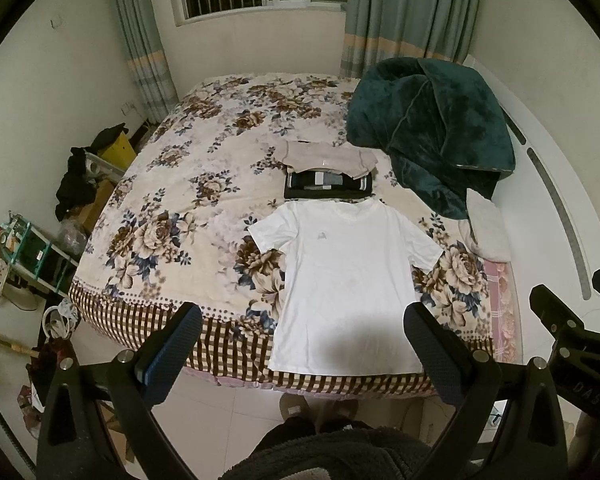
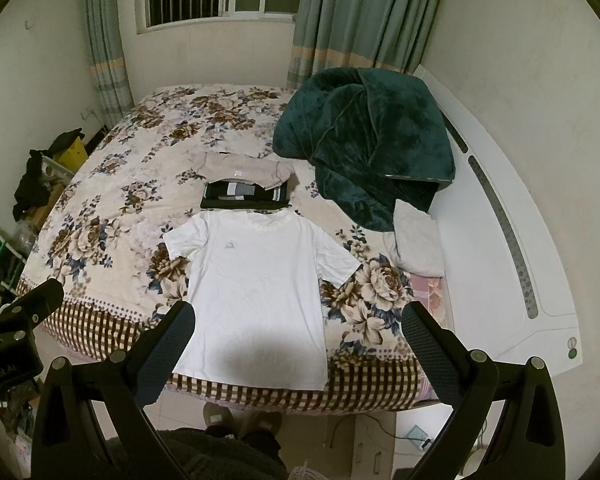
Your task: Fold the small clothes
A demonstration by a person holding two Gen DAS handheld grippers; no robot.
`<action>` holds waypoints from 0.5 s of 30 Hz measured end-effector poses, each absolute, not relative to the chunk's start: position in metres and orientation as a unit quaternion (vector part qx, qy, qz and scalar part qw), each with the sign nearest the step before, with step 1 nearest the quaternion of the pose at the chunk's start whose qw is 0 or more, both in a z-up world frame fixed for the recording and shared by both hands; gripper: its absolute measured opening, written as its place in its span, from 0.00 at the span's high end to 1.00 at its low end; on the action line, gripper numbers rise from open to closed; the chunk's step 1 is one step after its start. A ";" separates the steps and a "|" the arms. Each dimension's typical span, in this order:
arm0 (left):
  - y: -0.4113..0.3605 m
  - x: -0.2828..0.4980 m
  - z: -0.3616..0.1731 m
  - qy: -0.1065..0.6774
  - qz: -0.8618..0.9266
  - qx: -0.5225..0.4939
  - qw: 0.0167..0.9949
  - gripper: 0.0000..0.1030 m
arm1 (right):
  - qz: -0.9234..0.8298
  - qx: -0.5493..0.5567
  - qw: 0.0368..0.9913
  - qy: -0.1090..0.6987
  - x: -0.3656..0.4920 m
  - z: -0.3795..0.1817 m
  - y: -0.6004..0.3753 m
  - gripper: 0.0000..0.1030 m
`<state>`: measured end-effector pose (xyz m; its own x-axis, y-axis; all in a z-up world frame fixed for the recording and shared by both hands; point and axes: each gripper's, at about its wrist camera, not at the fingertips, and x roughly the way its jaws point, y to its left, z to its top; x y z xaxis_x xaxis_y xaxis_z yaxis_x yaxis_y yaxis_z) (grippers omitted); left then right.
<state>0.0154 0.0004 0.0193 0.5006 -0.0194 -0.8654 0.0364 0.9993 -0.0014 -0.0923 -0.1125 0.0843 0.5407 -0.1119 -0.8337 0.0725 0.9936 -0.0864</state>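
A white T-shirt (image 1: 346, 276) (image 2: 256, 280) lies spread flat, front up, on the floral bed near its front edge, its hem over the checked border. Just beyond its collar sits a dark folded garment (image 1: 328, 188) (image 2: 244, 195), and behind that a beige folded top (image 1: 324, 160) (image 2: 240, 170). My left gripper (image 1: 304, 324) hangs open above the shirt's lower half, nothing between its fingers. My right gripper (image 2: 298, 322) is open too, high over the hem and empty. Each gripper's body shows at the edge of the other's view.
A heaped dark green blanket (image 1: 432, 132) (image 2: 364, 140) fills the bed's far right, with a pale pillow (image 1: 486, 226) (image 2: 418, 240) below it. A white headboard (image 2: 500, 216) runs along the right. Cluttered shelves and boxes (image 1: 40, 248) stand left of the bed. The person's feet (image 2: 242, 420) are on the tiled floor.
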 end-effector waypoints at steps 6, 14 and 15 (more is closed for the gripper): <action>0.010 0.058 -0.016 0.493 -0.010 0.015 0.870 0.00 | -0.084 0.000 0.857 0.508 -0.054 0.043 -0.129 0.00; 0.001 0.164 -0.130 0.531 0.002 0.041 0.846 0.00 | -0.172 0.058 0.812 0.554 0.047 -0.098 -0.192 0.00; -0.003 0.178 -0.146 0.539 0.001 0.037 0.842 0.00 | -0.184 0.065 0.806 0.559 0.061 -0.121 -0.203 0.00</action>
<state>0.1781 -0.0033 -0.1460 0.4198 0.0407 -0.9067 0.0381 0.9973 0.0624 0.0611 -0.2034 -0.1208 0.3075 -0.2232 -0.9250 0.3693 0.9239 -0.1002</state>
